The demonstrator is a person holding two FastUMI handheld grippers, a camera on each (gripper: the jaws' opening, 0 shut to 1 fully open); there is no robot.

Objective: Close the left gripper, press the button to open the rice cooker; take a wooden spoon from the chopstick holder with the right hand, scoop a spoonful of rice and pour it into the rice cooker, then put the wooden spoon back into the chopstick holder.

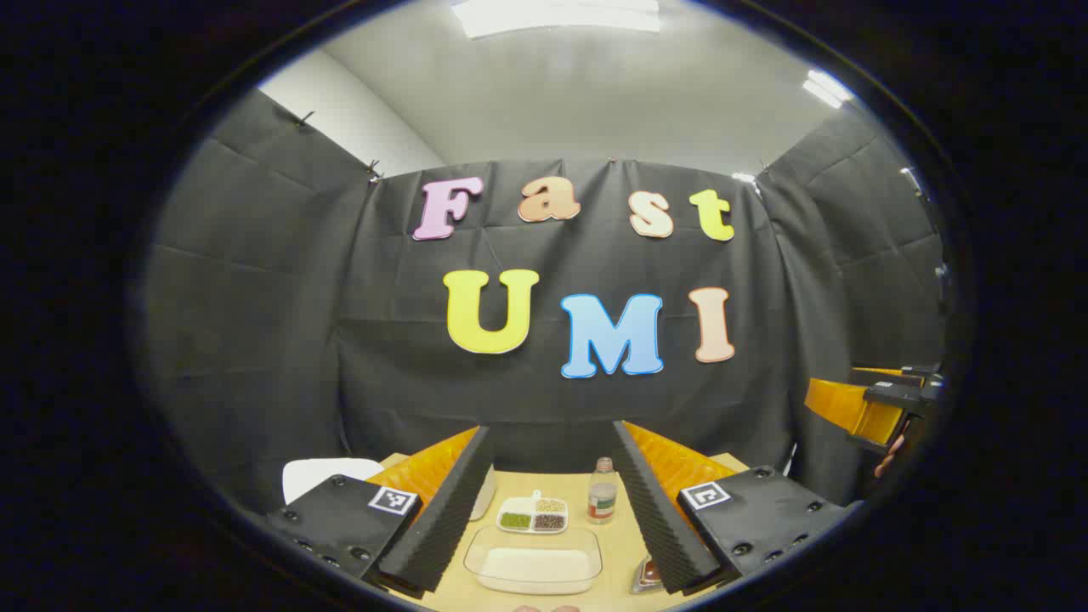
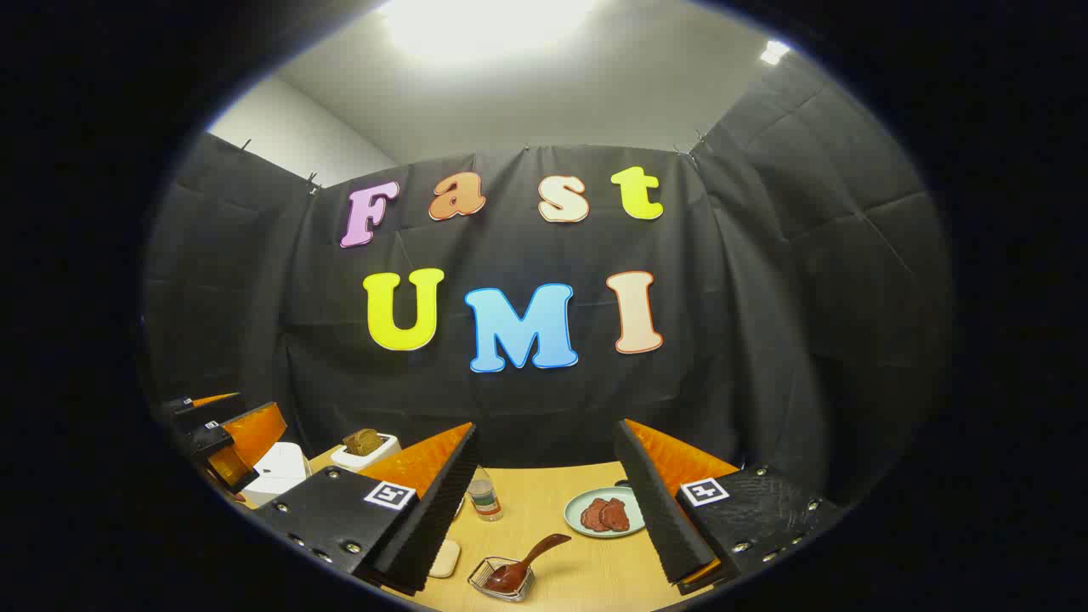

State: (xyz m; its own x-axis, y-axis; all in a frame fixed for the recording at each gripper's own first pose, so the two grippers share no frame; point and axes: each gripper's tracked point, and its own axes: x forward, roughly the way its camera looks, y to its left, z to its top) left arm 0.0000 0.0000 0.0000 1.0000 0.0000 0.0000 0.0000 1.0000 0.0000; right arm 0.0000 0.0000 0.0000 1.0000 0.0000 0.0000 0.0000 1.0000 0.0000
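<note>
A recording booth: black cloth walls (image 1: pixel 255 297) clipped around a wooden table (image 2: pixel 586 561) under ceiling lights (image 1: pixel 557 15).

Low in the frame, the counter (image 2: pixel 586 569) is showing pale wood grain. A dark reddish-brown wooden spoon (image 2: pixel 525 564) is lying near a pale green plate (image 2: pixel 575 520).

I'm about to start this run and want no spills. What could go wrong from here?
The left gripper has its jaws wide open; pressing the button that way may slip. The wooden spoon leans loosely in its holder, so a grab may tip it. The bottle stands behind the rice dish and might get knocked.
</note>
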